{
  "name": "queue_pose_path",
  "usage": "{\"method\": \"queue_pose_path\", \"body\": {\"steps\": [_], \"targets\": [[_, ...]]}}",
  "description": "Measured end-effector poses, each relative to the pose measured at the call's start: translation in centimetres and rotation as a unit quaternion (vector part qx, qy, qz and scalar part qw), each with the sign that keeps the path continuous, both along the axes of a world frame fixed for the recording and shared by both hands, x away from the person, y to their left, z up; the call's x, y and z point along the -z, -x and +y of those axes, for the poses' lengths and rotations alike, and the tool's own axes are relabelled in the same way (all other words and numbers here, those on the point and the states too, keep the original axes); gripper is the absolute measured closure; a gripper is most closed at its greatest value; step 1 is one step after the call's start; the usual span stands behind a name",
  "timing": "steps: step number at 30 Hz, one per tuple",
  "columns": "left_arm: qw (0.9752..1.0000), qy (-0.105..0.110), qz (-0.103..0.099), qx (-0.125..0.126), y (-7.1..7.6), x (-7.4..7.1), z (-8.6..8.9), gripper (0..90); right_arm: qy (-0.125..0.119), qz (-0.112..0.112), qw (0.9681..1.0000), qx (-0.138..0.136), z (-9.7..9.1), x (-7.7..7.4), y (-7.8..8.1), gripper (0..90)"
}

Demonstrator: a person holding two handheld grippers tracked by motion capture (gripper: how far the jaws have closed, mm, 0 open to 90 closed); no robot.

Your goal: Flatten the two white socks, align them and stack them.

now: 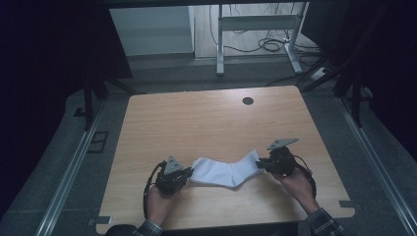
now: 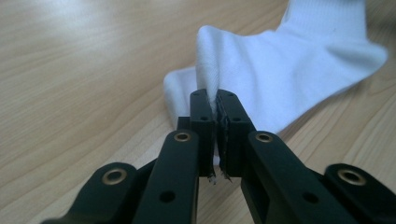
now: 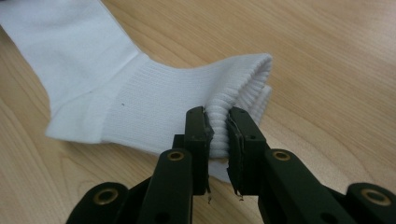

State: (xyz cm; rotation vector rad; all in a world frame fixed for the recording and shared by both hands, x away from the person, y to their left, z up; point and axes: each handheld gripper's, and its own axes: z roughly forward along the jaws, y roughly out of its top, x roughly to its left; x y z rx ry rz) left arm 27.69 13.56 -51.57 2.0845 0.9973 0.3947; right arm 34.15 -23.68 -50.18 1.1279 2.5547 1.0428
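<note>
A white sock (image 1: 227,169) lies stretched across the near part of the wooden table (image 1: 206,123). My left gripper (image 1: 186,173) is shut on its toe end; in the left gripper view the jaws pinch a raised fold of the sock (image 2: 261,65) between the pads, left gripper (image 2: 215,100). My right gripper (image 1: 263,163) is shut on the ribbed cuff; the right gripper view has the cuff (image 3: 233,100) squeezed between the two pads, right gripper (image 3: 217,122). The sock's heel points toward the near edge.
A dark round hole (image 1: 248,101) sits near the table's far edge. Beyond the table stands a metal desk frame (image 1: 255,29) with cables on the floor. Dark curtains flank both sides. Bare wood lies behind the sock.
</note>
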Motion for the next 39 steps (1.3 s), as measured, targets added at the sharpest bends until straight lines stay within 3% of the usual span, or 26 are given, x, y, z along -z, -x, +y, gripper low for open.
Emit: {"method": "queue_pose_path", "body": {"steps": [5, 11, 17, 20, 27, 39], "targets": [[0.9995, -0.030, -0.003, -0.004, -0.1, 0.4, -0.5, 85.2, 0.015, 0.002, 0.9999, -0.002, 0.3, 0.4, 0.0, 76.8], [0.9990, -0.044, -0.003, -0.008, -0.2, 0.7, -0.7, 82.7, 0.024, 0.004, 0.9997, -0.001, 0.3, 0.7, -0.1, 74.5], [0.9982, -0.056, -0.011, -0.018, -0.3, 1.0, -0.8, 71.5, 0.035, 0.011, 0.9993, 0.003, 0.0, 1.4, -0.5, 63.5], [0.9972, -0.071, 0.004, -0.025, -0.6, 1.8, -1.0, 63.4, 0.041, 0.014, 0.9990, 0.006, 0.0, 1.7, -0.6, 59.1], [0.9968, -0.068, 0.001, -0.043, -0.8, 1.9, -1.0, 48.9, 0.040, 0.009, 0.9991, 0.008, -0.1, 1.7, -0.6, 54.4], [0.9979, -0.016, 0.011, -0.061, -1.2, 1.7, -0.1, 38.7, 0.039, -0.013, 0.9992, 0.000, 0.3, 1.5, -0.4, 43.5]]}}
